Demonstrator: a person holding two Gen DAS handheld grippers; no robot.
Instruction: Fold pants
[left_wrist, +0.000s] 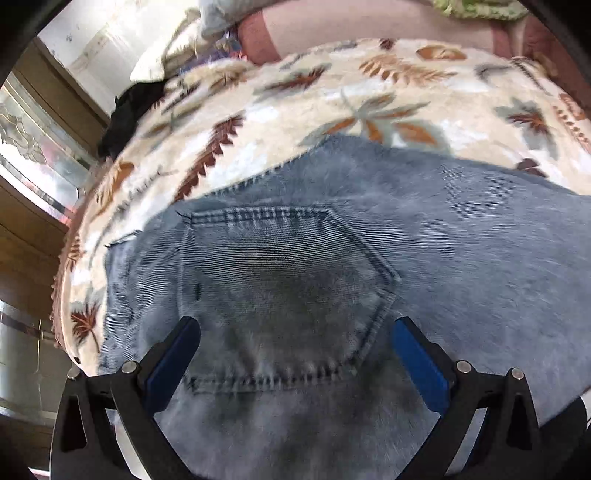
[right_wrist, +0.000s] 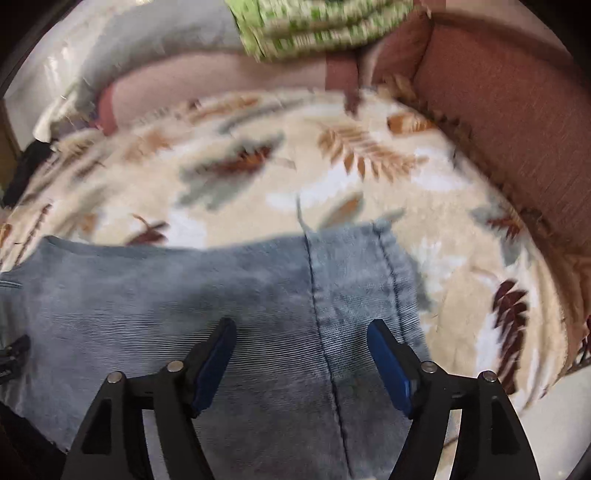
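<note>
Both grippers — left gripper (left_wrist: 295, 332), right gripper (right_wrist: 301, 332) — hover with fingers spread wide, gripping nothing, over flat jeans (left_wrist: 424, 240) on the sofa's leaf-print blanket (right_wrist: 332, 177) — likely choosing grasp points.

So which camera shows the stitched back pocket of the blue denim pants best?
The left wrist view: the whole stitched back pocket of the blue denim pants lies there. The right wrist view shows only leg seams, no pocket.
</note>
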